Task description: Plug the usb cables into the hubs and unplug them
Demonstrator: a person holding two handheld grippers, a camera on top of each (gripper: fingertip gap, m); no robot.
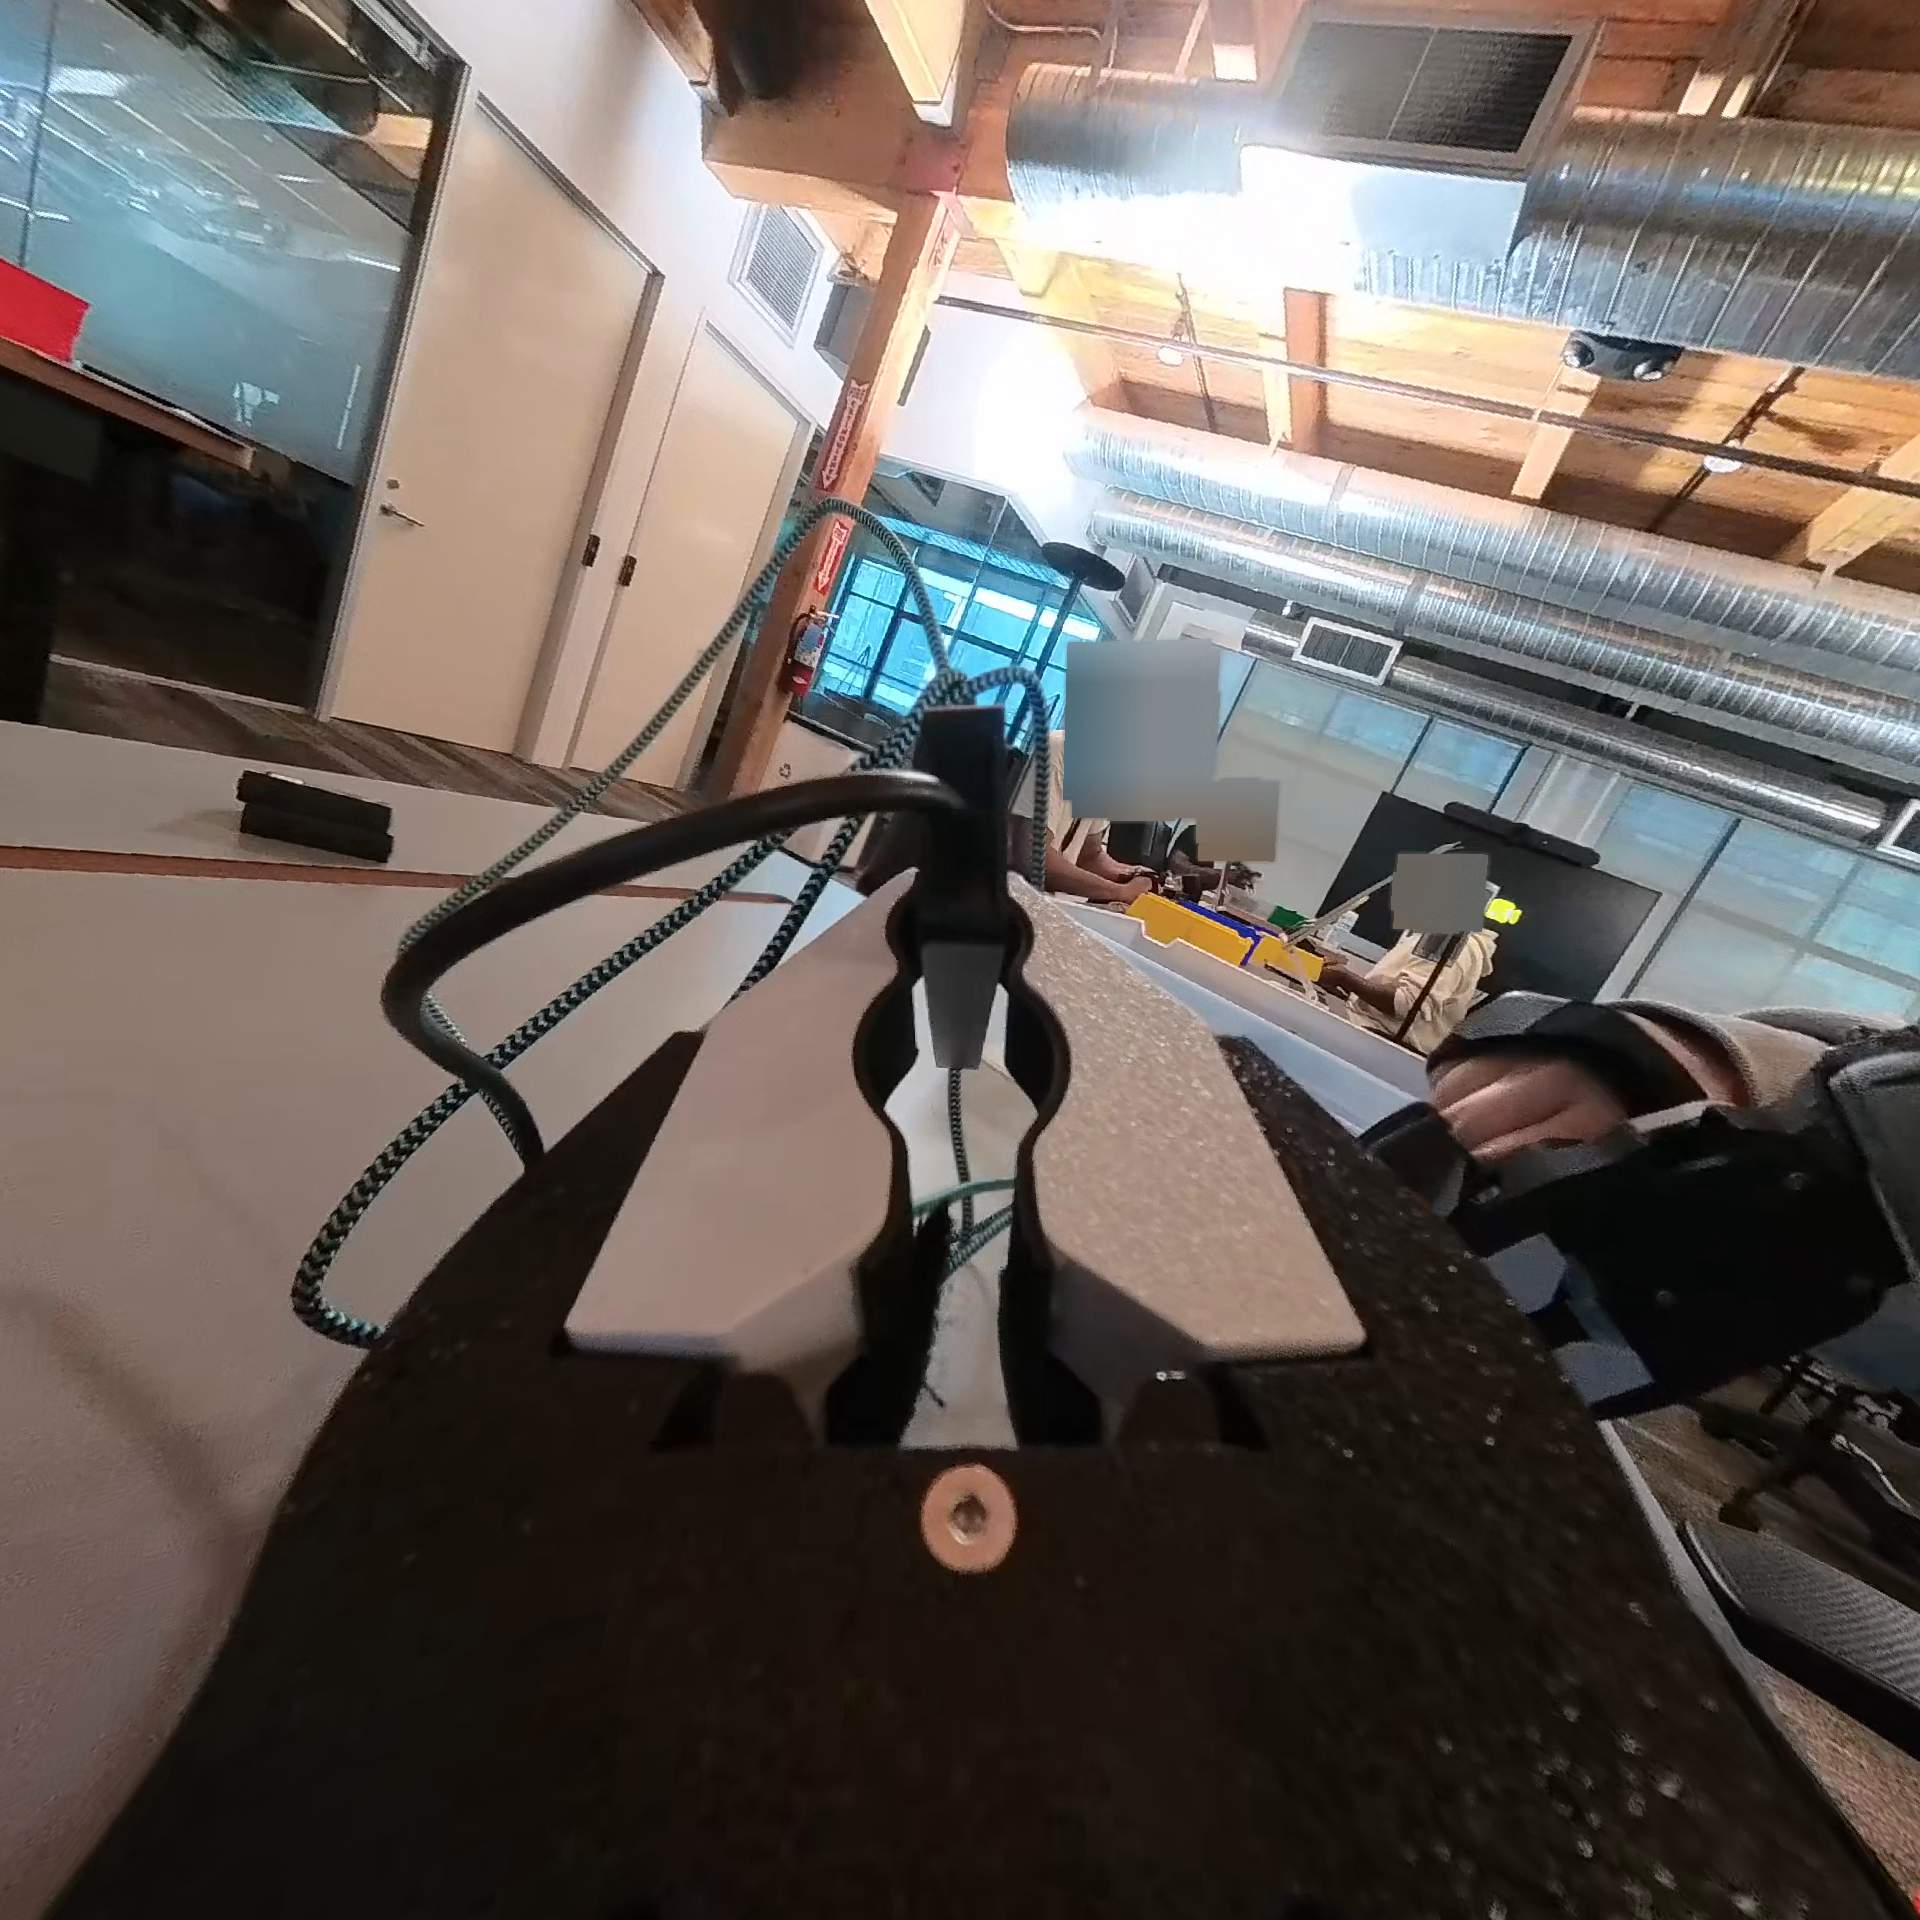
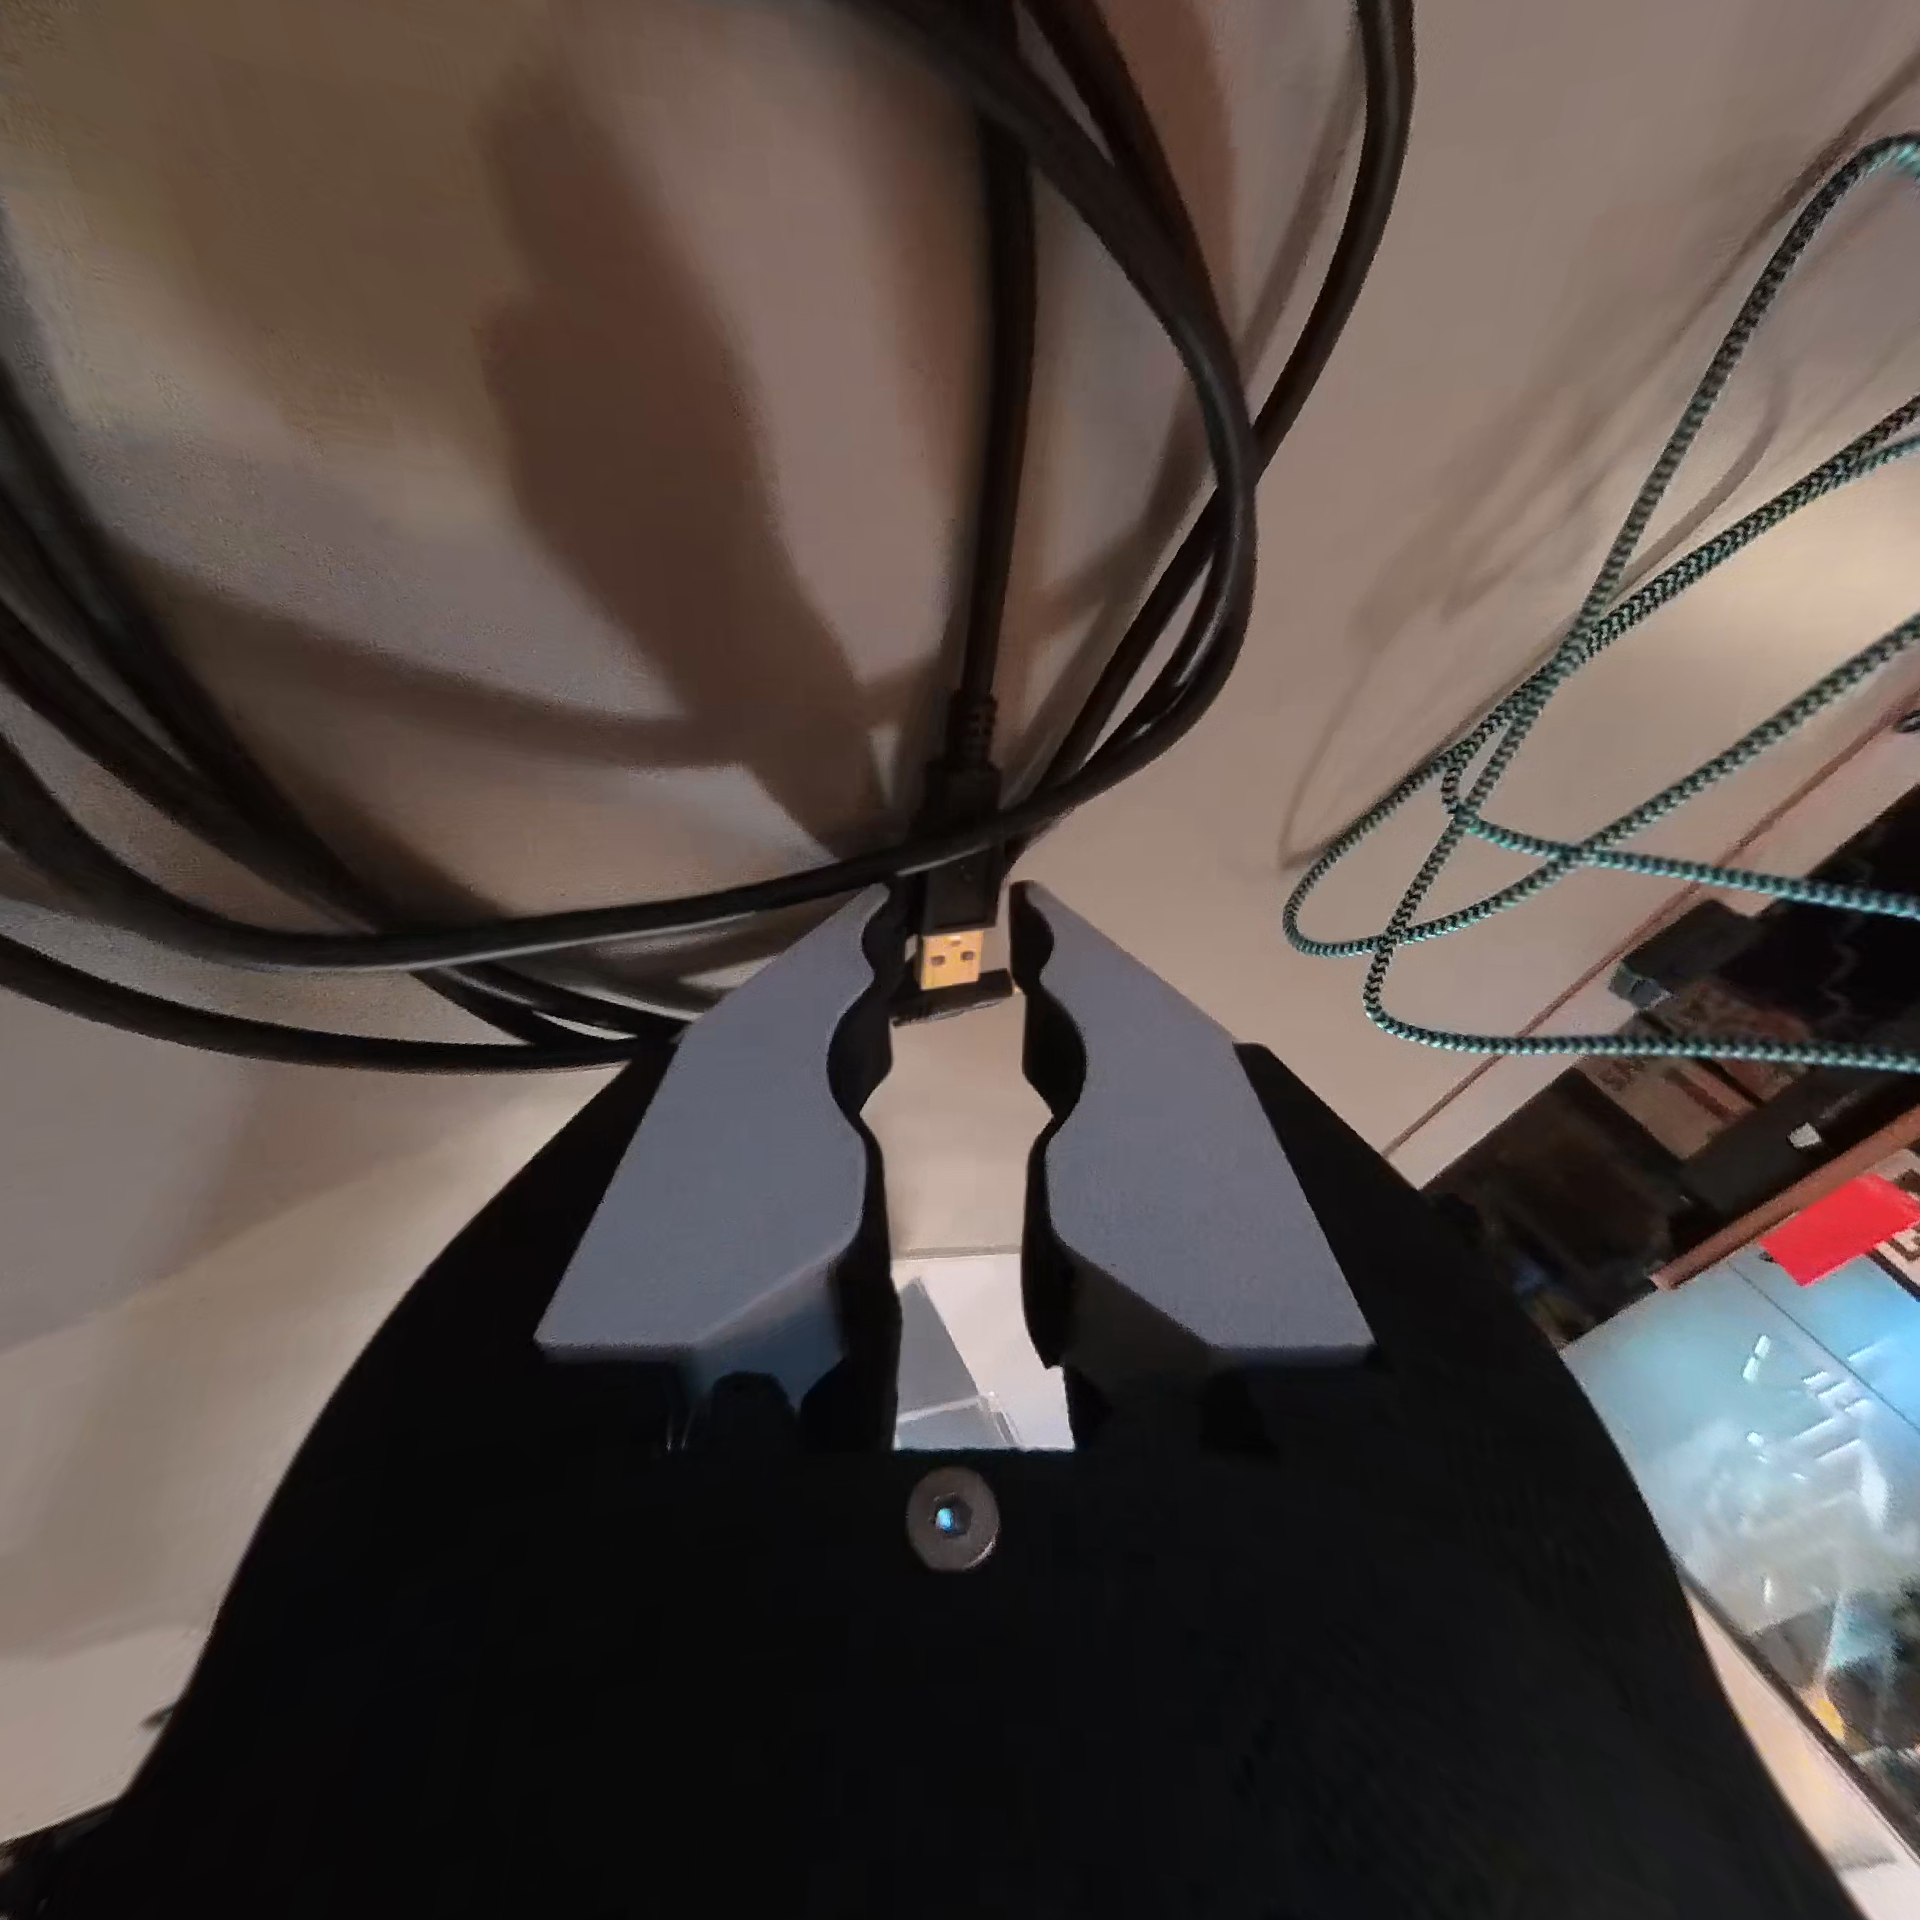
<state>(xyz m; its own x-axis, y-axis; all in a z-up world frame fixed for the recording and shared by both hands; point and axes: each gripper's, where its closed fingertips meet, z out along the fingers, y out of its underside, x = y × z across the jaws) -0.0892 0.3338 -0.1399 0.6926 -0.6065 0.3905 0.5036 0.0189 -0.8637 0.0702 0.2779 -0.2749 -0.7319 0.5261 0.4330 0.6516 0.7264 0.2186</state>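
Note:
In the left wrist view my left gripper (image 1: 961, 904) is shut on a slim black and grey hub (image 1: 961, 987), held upright above the white table (image 1: 187, 1091). A black cable (image 1: 582, 852) leaves the hub's top and loops down to the left. A teal braided cable (image 1: 665, 935) loops behind it. In the right wrist view my right gripper (image 2: 948, 904) is shut on a black USB plug (image 2: 951, 951) with a gold inside, its open end facing the camera. Its black cable (image 2: 982, 520) runs away over the table (image 2: 364, 260) among several black loops.
A second black hub (image 1: 312, 816) lies far left on the table. A hand (image 1: 1527, 1101) holds the other gripper at the right. The teal braided cable (image 2: 1558, 665) hangs in loops at the right. People sit at a far table with yellow and blue bins (image 1: 1205, 925). Across from one pair of fingers to the other is roughly 20 cm.

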